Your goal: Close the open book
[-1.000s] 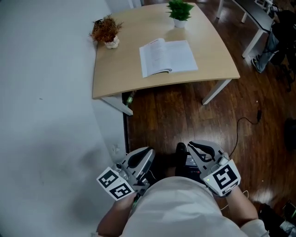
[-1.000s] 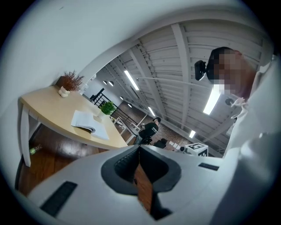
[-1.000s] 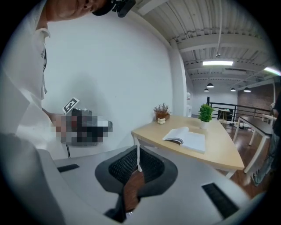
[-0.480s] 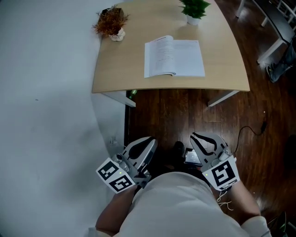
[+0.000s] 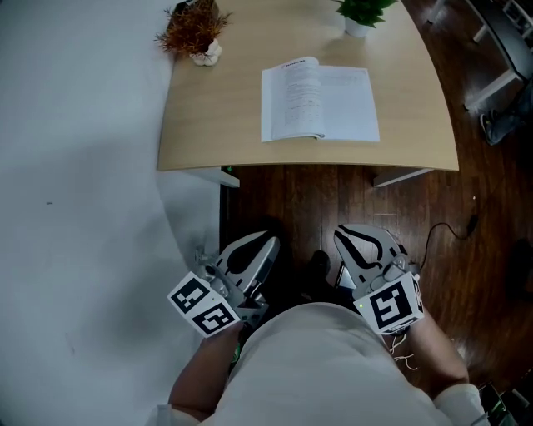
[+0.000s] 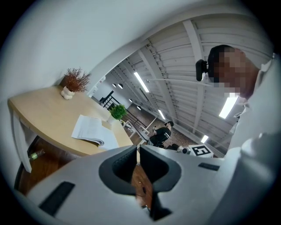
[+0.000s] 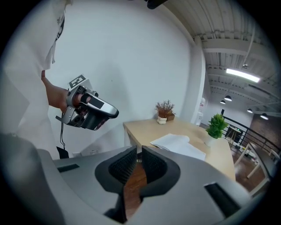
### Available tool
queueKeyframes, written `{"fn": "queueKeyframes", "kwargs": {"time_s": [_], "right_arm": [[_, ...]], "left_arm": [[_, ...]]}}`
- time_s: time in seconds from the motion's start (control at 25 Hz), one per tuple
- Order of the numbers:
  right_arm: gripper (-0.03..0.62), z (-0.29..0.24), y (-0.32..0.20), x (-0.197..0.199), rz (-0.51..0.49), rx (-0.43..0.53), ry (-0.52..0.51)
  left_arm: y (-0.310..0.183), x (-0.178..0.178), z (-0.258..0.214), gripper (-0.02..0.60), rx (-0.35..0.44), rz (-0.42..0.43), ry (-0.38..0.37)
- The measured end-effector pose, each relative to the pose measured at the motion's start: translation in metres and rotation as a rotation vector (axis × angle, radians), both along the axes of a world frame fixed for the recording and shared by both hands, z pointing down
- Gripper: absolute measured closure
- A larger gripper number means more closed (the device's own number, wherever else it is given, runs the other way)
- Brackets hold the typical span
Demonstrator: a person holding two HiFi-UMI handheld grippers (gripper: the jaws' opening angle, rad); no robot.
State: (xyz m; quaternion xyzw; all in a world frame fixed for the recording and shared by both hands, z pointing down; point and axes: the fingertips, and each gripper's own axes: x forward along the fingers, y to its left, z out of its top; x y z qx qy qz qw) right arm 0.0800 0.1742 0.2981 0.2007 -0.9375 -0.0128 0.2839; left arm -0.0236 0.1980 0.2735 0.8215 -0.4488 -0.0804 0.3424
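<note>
The table now sits squarer and a little nearer in the head view than a second ago, its two potted plants sliding up to the top edge — the person is closing in on it; the open book lies flat near the table's front edge, pages up, untouched. The left gripper and right gripper hang low by the body over the dark floor, well apart from the book; each has its jaws together on nothing. The approach is underway — the closing itself is not yet begun.
</note>
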Motion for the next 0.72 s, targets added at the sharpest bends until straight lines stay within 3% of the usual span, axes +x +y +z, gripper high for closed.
{"fn": "queueKeyframes", "kwargs": {"time_s": [0.4, 0.72], "right_arm": [[0.579, 0.002, -0.072, -0.055, 0.132, -0.013, 0.056], [0.579, -0.010, -0.105, -0.060, 0.276, 0.010, 0.021]], "left_arm": [[-0.092, -0.066, -0.003, 0.581, 0.015, 0.113, -0.020], [-0.122, -0.080, -0.004, 0.581, 0.022, 0.206, -0.026]]}}
